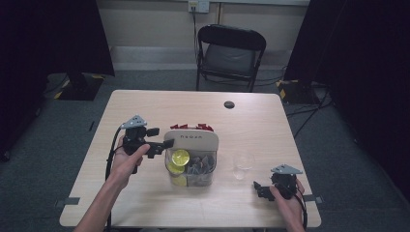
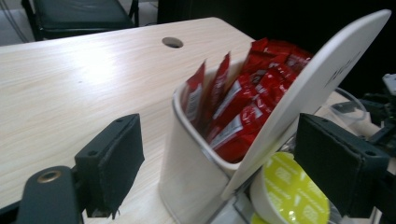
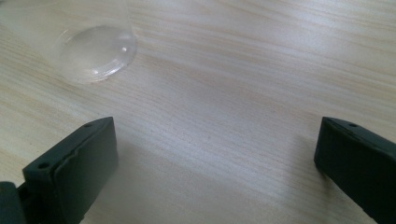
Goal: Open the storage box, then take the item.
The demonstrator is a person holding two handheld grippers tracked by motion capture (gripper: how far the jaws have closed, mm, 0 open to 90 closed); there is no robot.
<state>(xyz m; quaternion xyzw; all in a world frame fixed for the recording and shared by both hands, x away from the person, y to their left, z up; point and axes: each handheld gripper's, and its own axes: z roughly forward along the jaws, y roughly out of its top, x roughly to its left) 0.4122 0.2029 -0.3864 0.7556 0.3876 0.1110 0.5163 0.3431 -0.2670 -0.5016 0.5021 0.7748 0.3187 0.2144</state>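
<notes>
Organizer box (image 1: 192,159) with a pale curved lid sits near the middle of the wooden surface (image 1: 145,104), and the left tool (image 1: 155,141) is up against its left side with jaws spread wide and nothing clamped between them. Nearest the person, the right tool (image 1: 260,189) rests low over the surface at the front right corner, held by the right hand (image 1: 285,200); in the right gripper view its two black jaws stand far apart over bare wood, released, with the clear base of a glass (image 3: 95,51) ahead and to one side. In the high view the glass (image 1: 242,165) stands just right of the box, apart from it and a little beyond the right tool. The left hand (image 1: 126,162) grips the left tool's handle. In the left gripper view the white lid (image 2: 308,93) leans up at a tilt between the open jaws, with the near jaw outside the box wall and the far jaw beside a yellow-green capsule (image 2: 292,189) in a clear front compartment. Behind the lid, red sachets (image 2: 243,102) stand upright in a white rear compartment. Dark pyramid-shaped bags (image 1: 200,164) fill the clear compartment beside the capsules. Farther on, a round cable hole (image 1: 229,104) marks the surface, and a black folding chair (image 1: 231,55) stands beyond the far edge.
</notes>
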